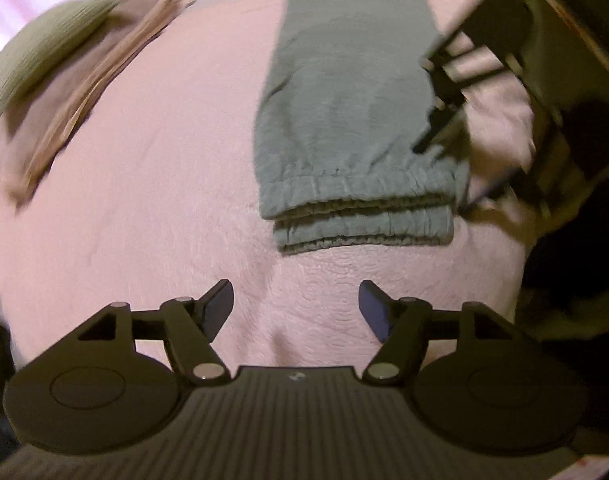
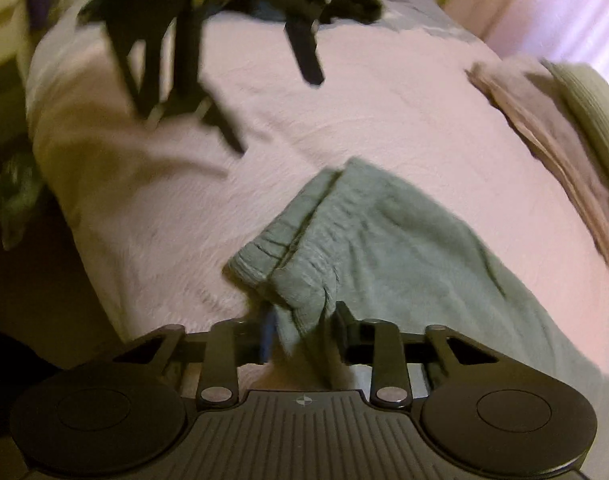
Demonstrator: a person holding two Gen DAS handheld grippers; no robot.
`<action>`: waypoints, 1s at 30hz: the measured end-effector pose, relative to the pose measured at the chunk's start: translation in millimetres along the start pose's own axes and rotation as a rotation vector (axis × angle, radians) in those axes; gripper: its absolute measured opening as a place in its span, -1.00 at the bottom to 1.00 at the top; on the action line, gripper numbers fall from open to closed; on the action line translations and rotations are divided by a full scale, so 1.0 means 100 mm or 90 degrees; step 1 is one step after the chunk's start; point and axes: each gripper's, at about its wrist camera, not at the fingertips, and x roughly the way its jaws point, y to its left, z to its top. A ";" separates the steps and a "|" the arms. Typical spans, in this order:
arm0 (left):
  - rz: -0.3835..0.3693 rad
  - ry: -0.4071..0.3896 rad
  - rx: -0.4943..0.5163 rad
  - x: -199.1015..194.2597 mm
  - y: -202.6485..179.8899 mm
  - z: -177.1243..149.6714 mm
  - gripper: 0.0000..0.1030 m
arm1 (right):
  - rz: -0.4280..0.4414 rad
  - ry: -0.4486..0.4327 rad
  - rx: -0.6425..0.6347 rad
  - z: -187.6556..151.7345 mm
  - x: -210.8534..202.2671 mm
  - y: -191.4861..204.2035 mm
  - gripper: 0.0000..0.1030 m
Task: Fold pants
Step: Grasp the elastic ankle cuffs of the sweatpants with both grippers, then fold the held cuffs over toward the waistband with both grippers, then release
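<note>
Grey-green pants (image 1: 344, 92) lie lengthwise on a pink bedspread (image 1: 152, 200), legs stacked, with the elastic cuffs (image 1: 360, 220) nearest my left gripper. My left gripper (image 1: 296, 308) hovers open over bare bedspread just short of the cuffs, nothing between its fingers. It shows blurred at the top of the right wrist view (image 2: 264, 92). My right gripper (image 2: 306, 326) sits at the side edge of the pants (image 2: 384, 248) by the cuffs (image 2: 264, 256), its fingers closed on a fold of the fabric. From the left wrist it appears at the pants' right edge (image 1: 428, 144).
A folded brown cloth (image 2: 544, 132) with a green ribbed item (image 2: 592, 112) on it lies at one side of the bed. A grey cover (image 2: 416, 4) lies at the far end. The bed edge drops to dark floor (image 2: 44, 280) beside the right gripper.
</note>
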 end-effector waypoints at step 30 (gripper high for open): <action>-0.081 -0.170 0.565 -0.05 0.85 2.83 -0.59 | -0.067 -0.247 0.604 -0.81 -2.16 -2.38 -0.66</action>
